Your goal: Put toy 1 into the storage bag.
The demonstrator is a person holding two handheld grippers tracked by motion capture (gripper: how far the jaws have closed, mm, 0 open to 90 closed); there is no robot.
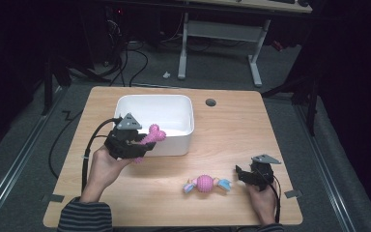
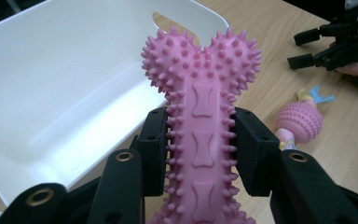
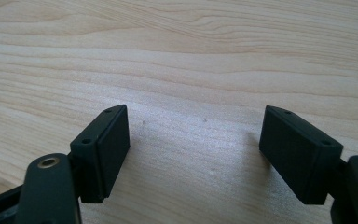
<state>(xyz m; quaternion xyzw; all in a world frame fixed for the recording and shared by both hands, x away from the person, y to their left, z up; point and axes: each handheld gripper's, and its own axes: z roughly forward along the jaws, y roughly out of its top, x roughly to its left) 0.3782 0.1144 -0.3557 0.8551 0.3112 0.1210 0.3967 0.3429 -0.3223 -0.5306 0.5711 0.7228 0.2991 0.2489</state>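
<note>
Left gripper view: left gripper (image 2: pixel 200 149) clamps pink spiky bone toy (image 2: pixel 200 107).

It looked like a lab: a wooden tabletop (image 1: pixel 251 125) on grey carpet (image 1: pixel 212 67), cables (image 1: pixel 130 58), and a desk frame (image 1: pixel 220 31) behind.

I noted a pink ball-shaped toy with pastel ends (image 1: pixel 206 184) lying on the wooden table (image 1: pixel 232 130), well apart from the bin's front wall. A round dark grommet hole (image 1: pixel 210 102) sat near the table's far edge. Beyond the table I saw a white-legged desk frame (image 1: pixel 220 46) on grey floor, with black cables (image 1: pixel 125 63) to its left.
</note>
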